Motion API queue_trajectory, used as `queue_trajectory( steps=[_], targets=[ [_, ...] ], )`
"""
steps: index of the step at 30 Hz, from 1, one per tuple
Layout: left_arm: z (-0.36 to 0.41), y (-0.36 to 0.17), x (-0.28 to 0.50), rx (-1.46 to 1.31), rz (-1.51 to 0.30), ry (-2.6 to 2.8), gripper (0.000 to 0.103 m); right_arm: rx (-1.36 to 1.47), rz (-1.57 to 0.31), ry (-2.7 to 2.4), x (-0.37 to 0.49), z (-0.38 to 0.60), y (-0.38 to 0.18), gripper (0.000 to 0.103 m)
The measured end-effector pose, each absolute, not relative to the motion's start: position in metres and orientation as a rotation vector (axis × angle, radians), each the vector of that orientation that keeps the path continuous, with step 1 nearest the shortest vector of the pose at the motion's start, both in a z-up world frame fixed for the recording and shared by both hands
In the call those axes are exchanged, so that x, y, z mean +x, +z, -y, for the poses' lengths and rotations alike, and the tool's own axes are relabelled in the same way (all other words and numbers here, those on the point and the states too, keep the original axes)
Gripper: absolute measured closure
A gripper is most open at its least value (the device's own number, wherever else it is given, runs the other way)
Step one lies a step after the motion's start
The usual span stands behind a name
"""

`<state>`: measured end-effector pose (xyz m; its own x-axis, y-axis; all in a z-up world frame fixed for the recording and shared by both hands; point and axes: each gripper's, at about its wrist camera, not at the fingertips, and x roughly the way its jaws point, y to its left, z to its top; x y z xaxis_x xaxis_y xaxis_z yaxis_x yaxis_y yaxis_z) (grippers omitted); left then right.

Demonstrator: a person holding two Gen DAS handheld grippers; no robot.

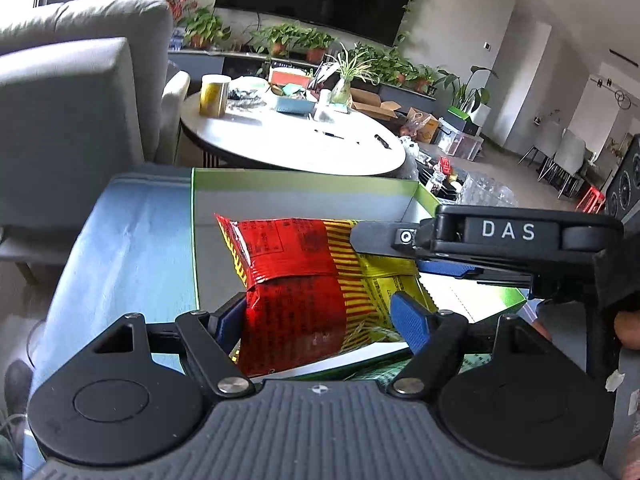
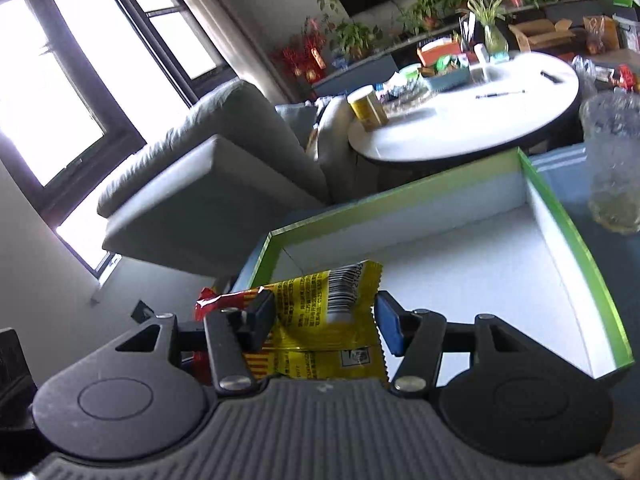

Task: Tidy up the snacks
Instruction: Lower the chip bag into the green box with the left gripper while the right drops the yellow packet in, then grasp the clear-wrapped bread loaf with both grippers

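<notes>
The crinkly red-and-yellow foil snack packet hangs between your two tools, just above the floor of the shallow white cardboard tray with the lime-green rim. Your left hand-held gripper is clenched across the packet's red half, its blue pads pressing in from either side, and your right hand-held gripper grips the yellow, barcoded end in the same way, so the packet spans from one to the other. Ahead of both lies the tray's empty white floor, and the blue-topped bench carries the tray. Beyond the right hand-held gripper, just outside the tray's far wall, stands a clear textured glass. Further ahead is the round white table with its clutter. The risk now is in the release: let go with one side before the other and the slippery foil will likely swing or twist, landing on the green rim or tipping outside. Pulling the two ends apart could strain the seal. Swinging wide to the right could knock the glass.
</notes>
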<state>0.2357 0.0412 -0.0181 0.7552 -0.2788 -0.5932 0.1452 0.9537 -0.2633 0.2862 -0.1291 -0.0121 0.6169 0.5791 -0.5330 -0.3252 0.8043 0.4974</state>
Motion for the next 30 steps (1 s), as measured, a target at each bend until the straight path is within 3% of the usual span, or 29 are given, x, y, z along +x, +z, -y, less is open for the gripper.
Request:
queue_trajectory(
  steps=[7,30],
  targets=[
    [-0.043,-0.015,0.213,-0.195,-0.654,-0.224,0.030,0.398,-0.755,0.529,0.273,0.144,-0.007,0.023],
    [-0.049,-0.024,0.104,-0.215,-0.702,-0.245,0.029,0.422,-0.801,0.568,0.146,0.154,-0.021,0.023]
  ],
)
